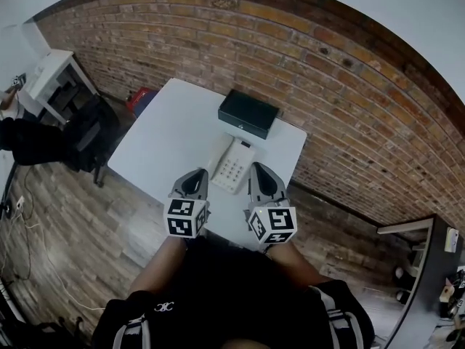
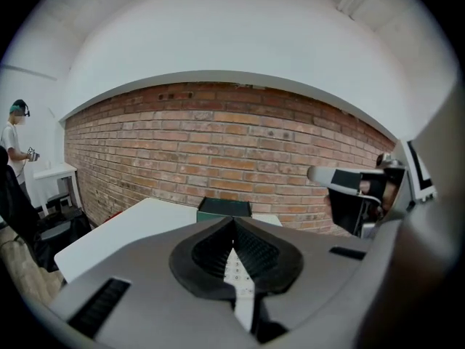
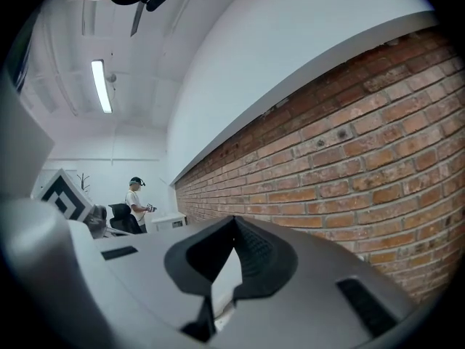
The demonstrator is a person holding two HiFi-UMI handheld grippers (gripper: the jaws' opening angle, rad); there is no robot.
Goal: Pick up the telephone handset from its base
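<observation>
A white telephone [image 1: 234, 164] lies on the white table [image 1: 160, 137], its handset [image 1: 219, 156] resting along the base's left side. My left gripper [image 1: 198, 171] hovers over the table's near edge, just left of the phone, shut with nothing in it. My right gripper [image 1: 258, 169] sits just right of the phone, also shut and empty. In the left gripper view the jaws [image 2: 233, 221] meet at the tips and the phone's keypad [image 2: 237, 269] shows below them. In the right gripper view the gripper [image 3: 234, 219] points level along the brick wall.
A black box [image 1: 248, 113] stands at the table's far edge behind the phone, also seen as the black box [image 2: 224, 208]. A brick wall [image 1: 312, 78] runs behind. A white desk [image 1: 49, 75] and dark chair [image 1: 87, 131] stand left. A person [image 2: 13, 147] stands far left.
</observation>
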